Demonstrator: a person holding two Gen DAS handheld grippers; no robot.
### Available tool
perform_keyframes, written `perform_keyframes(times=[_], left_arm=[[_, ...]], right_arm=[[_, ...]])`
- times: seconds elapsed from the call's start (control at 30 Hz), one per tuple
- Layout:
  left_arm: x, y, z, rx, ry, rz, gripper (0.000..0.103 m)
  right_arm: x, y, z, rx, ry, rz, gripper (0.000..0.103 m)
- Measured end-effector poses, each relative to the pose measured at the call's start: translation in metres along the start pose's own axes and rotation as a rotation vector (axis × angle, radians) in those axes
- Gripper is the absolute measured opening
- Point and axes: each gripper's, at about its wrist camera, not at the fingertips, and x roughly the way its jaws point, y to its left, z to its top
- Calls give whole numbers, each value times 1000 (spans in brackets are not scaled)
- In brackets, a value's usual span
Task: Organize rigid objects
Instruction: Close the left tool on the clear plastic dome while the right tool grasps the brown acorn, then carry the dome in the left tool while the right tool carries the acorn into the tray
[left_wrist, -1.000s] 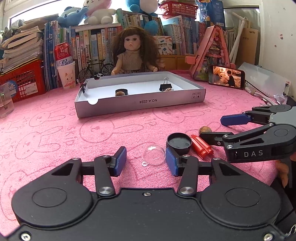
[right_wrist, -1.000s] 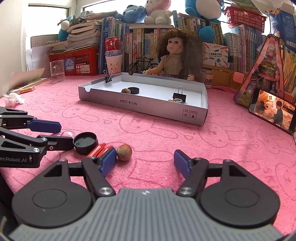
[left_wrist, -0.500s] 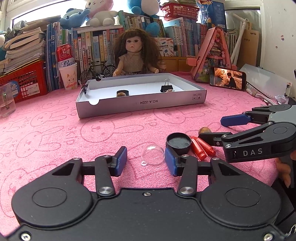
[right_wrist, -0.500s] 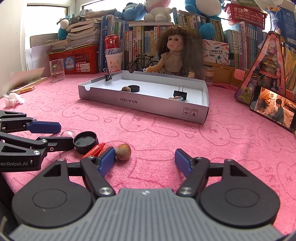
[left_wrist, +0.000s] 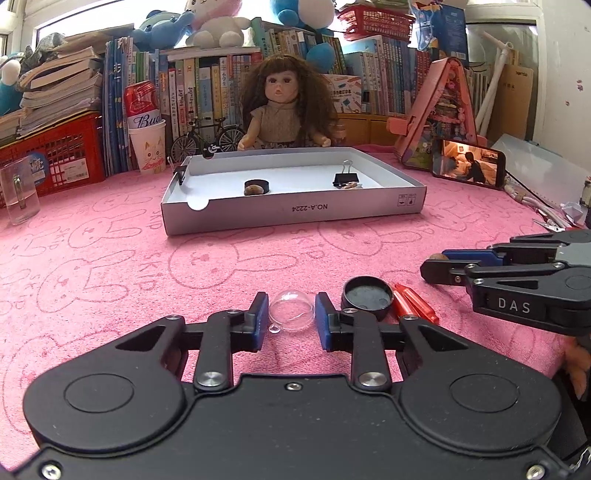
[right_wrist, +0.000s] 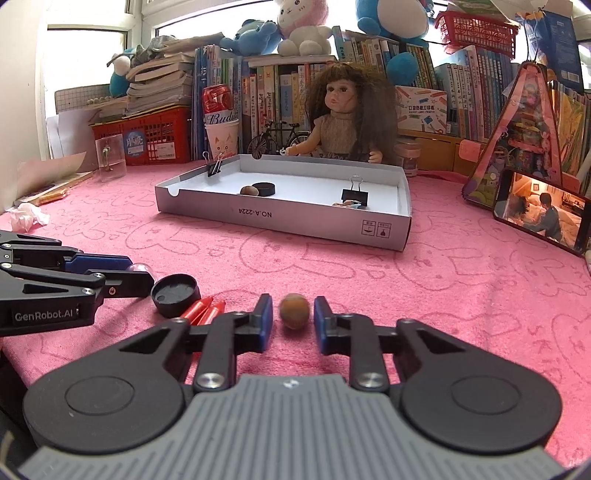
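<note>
A clear plastic dome (left_wrist: 291, 311) lies on the pink cloth between the pads of my left gripper (left_wrist: 290, 317), whose jaws stand close around it with slim gaps. A brown nut (right_wrist: 294, 311) lies between the pads of my right gripper (right_wrist: 291, 317), also narrowed around it, not quite touching. A black cap (left_wrist: 367, 295) (right_wrist: 176, 293) and a red double-tube piece (left_wrist: 413, 301) (right_wrist: 203, 310) lie between the two grippers. The white tray (left_wrist: 295, 210) (right_wrist: 280, 219) farther back holds a black cap, a nut and a binder clip.
A doll (left_wrist: 284, 107) sits behind the tray. A phone (left_wrist: 469, 166), a pink toy house (left_wrist: 443, 110), a glass cup (left_wrist: 16, 192), a paper cup with a can (left_wrist: 147, 144) and shelves of books ring the cloth.
Both grippers have narrowed. The left has shifted right so that the dome sits between its pads. The right has shifted left so that the nut sits between its pads.
</note>
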Motion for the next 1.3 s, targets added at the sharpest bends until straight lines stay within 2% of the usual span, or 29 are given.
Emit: perform_keyframes(times=[0.47,1.3], left_arm=[[3,2,12,-18,-20,10,25],[9,9,15,-60,-2,24,25]], right_arm=[[1,-3,8,25,-7,-19,23],[5,-17,9,90,-6,-77,23]])
